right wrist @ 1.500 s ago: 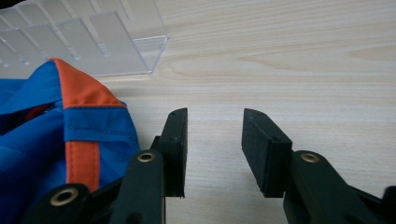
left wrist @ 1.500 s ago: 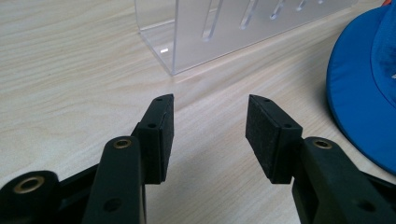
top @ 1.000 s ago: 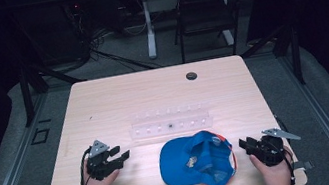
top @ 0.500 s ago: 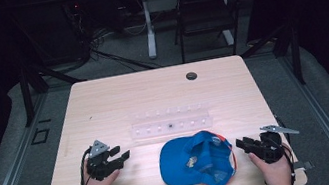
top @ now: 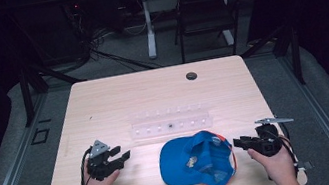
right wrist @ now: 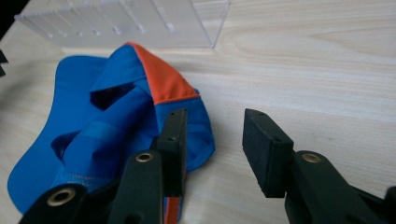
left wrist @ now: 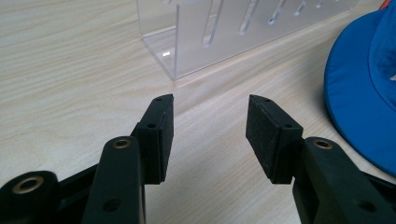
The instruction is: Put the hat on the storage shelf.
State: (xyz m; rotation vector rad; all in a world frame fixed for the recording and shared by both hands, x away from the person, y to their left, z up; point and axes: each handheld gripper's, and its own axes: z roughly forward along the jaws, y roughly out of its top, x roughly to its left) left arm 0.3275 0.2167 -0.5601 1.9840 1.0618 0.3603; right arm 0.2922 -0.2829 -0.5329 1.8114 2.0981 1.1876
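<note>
A blue cap [top: 195, 162] with orange trim lies crumpled at the front middle of the wooden table [top: 103, 102]. In the right gripper view the blue cap [right wrist: 107, 126] sits left of the jaws, its orange edge turned up. My right gripper [top: 238, 143] hovers just right of the cap, pointing at it; its jaws have just been opening and hold nothing [right wrist: 212, 140]. My left gripper [top: 123, 156] rests at the front left, open and empty [left wrist: 210, 128], aimed toward the cap's brim [left wrist: 364, 93].
A clear acrylic rack [top: 170, 121] with slots stands behind the cap, mid-table, also seen as the clear rack [left wrist: 243, 32] and the clear rack [right wrist: 126, 21]. A round black grommet [top: 191, 75] sits at the table's far side. A chair [top: 204, 9] stands beyond the table.
My right gripper has risen a little and edged toward the cap, its jaws slightly wider. The left gripper and the cap have stayed put.
</note>
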